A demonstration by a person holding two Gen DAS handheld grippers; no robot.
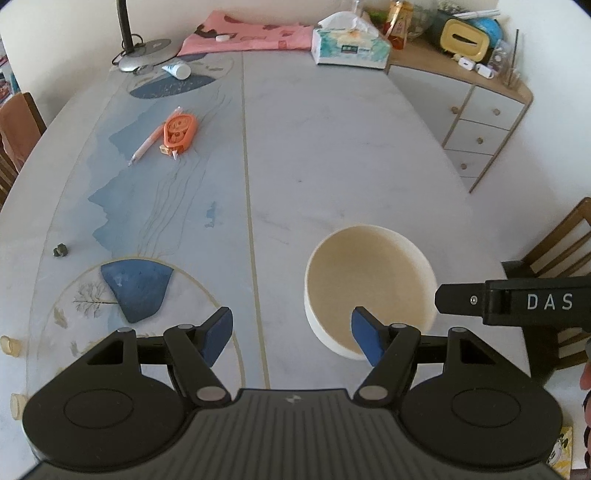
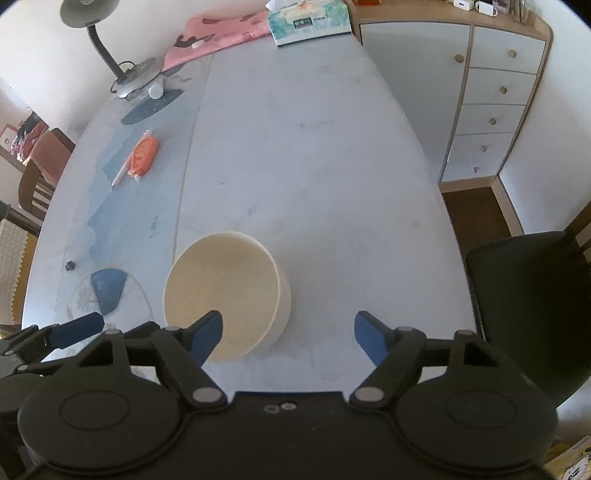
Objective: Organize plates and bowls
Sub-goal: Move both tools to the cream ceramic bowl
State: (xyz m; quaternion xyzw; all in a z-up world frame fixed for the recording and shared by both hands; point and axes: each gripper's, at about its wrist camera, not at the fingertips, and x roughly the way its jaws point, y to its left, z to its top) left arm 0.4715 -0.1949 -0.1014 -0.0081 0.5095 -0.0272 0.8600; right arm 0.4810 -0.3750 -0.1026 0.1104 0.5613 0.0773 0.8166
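One cream bowl point(image 1: 369, 280) point(image 2: 225, 288) stands upright and empty on the grey-blue table point(image 1: 332, 166), near its front edge. My left gripper point(image 1: 291, 336) is open just left of the bowl, and its right fingertip point(image 1: 364, 338) overlaps the bowl's near rim in the picture. My right gripper point(image 2: 288, 338) is open to the right of the bowl, its left fingertip point(image 2: 208, 334) above the bowl's near inside. Neither pair of pads presses on the bowl. A black finger point(image 1: 461, 300) of the right gripper shows beside the bowl in the left wrist view. No plates are in view.
An orange tape dispenser point(image 1: 179, 133) and a pen point(image 1: 146, 146) lie mid-left. A lamp base point(image 1: 147, 55), a tube point(image 1: 177, 70), a pink cloth point(image 1: 251, 33) and a tissue box point(image 1: 351, 46) sit at the far end. A drawer cabinet point(image 2: 491, 99) and a dark chair point(image 2: 528, 306) stand to the right.
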